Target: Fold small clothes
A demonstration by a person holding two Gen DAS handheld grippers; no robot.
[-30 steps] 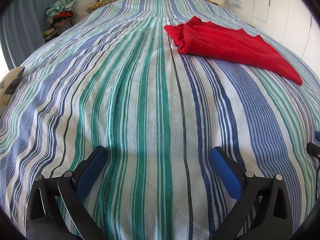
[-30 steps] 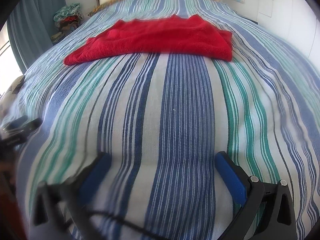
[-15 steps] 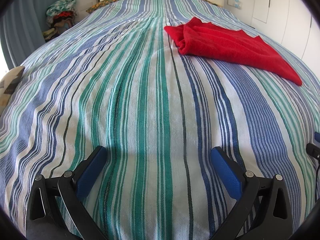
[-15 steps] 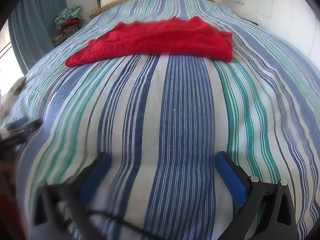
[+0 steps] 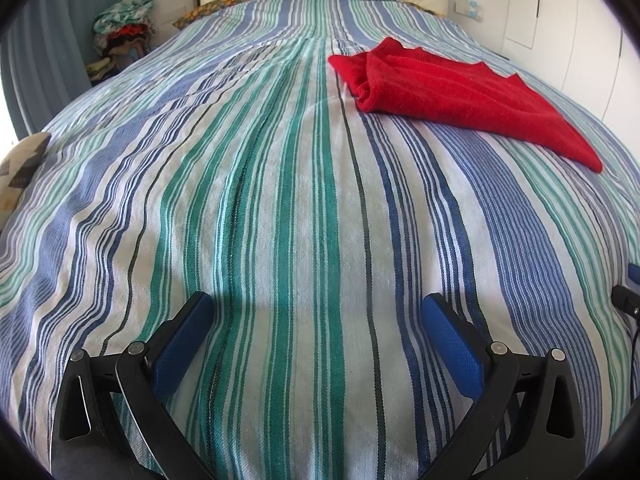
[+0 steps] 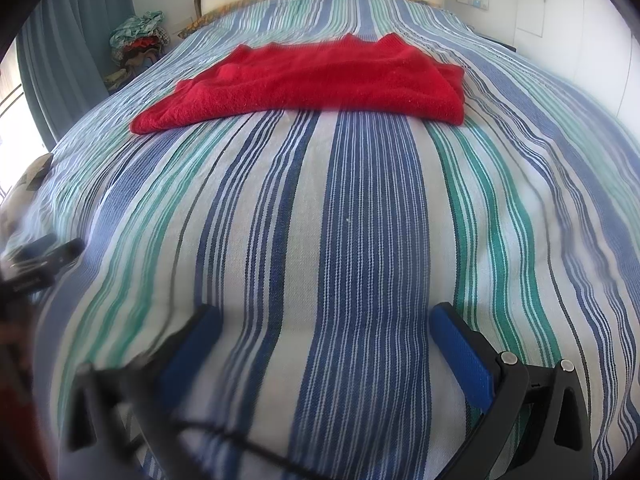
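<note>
A red garment (image 5: 460,96) lies folded on the striped bedspread (image 5: 280,200), toward the far half of the bed and well apart from both tools. The left hand-held gripper (image 5: 316,312) hovers low over the near part of the bed, its blue pads spread wide with nothing between them. The right hand-held gripper (image 6: 324,320) is likewise released and empty, facing the garment's long folded edge. A pile of clothes (image 5: 120,36) sits beside the bed near the curtain (image 5: 44,60).
</note>
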